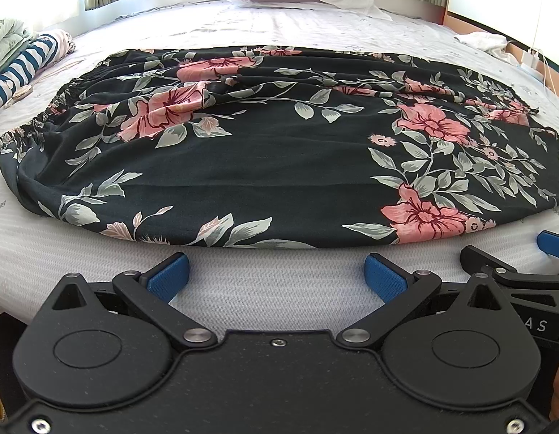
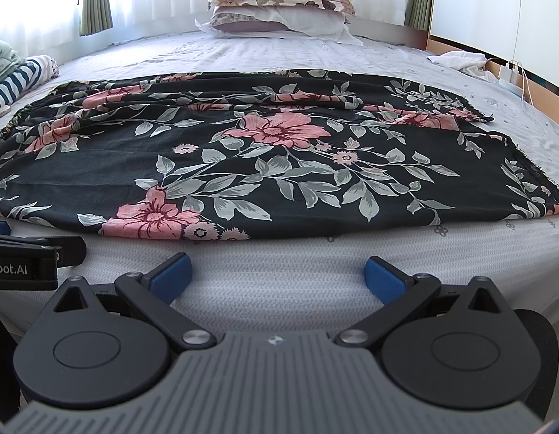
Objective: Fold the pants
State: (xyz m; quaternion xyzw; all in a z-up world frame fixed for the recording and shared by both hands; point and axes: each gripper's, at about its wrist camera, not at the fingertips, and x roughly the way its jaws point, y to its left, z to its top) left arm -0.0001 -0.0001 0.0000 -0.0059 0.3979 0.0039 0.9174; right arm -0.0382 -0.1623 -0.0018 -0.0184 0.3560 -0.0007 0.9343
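Pants (image 1: pixel 265 144) lie flat across our bed (image 1: pixel 279 289); both grippers (image 1: pixel 276 275) (image 2: pixel 277 275) gape empty (pillows (image 2: pixel 279 11) beyond, striped cloth (image 1: pixel 22 65) left).

Count of what is on the bed (image 2: pixel 315 58)

One pair of floral pants (image 2: pixel 265 152), two stacked pillows (image 2: pixel 279 7), two tongs: left tongs (image 1: pixel 276 275), right tongs (image 2: pixel 277 276).

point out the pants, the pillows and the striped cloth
pants (image 1: pixel 279 152), left wrist view, on the black middle panel
pillows (image 2: pixel 279 11), right wrist view, where the two stacked pillows meet
striped cloth (image 1: pixel 22 68), left wrist view, on its blue-and-white stripes
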